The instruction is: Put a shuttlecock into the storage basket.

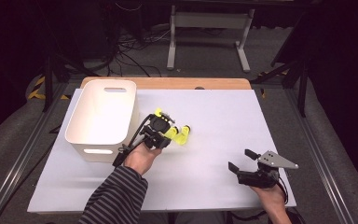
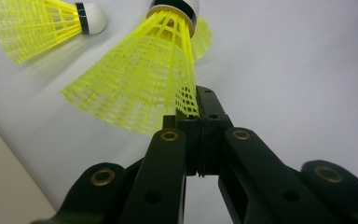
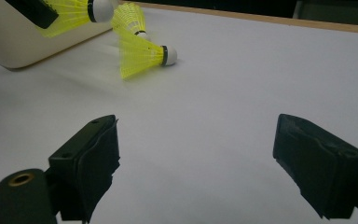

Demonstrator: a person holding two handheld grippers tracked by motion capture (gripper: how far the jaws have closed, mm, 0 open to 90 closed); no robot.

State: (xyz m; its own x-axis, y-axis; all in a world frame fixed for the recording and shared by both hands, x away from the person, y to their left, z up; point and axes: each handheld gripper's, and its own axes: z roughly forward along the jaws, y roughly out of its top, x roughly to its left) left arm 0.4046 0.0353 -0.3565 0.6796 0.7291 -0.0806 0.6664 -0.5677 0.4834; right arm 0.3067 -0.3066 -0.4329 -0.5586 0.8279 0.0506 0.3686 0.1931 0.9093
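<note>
Two black grippers are at work over the white table (image 1: 214,116), one in each of the person's hands. The left gripper (image 2: 199,109) has its jaws squeezed together on the rim of the net skirt of one yellow plastic shuttlecock with a white cork tip and a black band (image 2: 144,79). In the high view the left gripper (image 1: 161,128) holds it just beside the one white plastic bin with handle slots (image 1: 103,116), which stands on the left part of the table. Its white tip points away from the gripper.

I count three yellow shuttlecocks in all. One is the held one. In the right gripper view, a second shuttlecock (image 3: 142,55) lies on its side on the table near the bin, with its white tip pointing right. A third shuttlecock (image 3: 129,18) lies just behind it, so close that I cannot tell if they touch.

The right gripper (image 1: 242,159) sits near the front right corner of the table, well apart from the shuttlecocks. Its two jaws stand wide apart with nothing between them, just bare table below.

The left arm wears one striped sleeve (image 1: 116,198).
</note>
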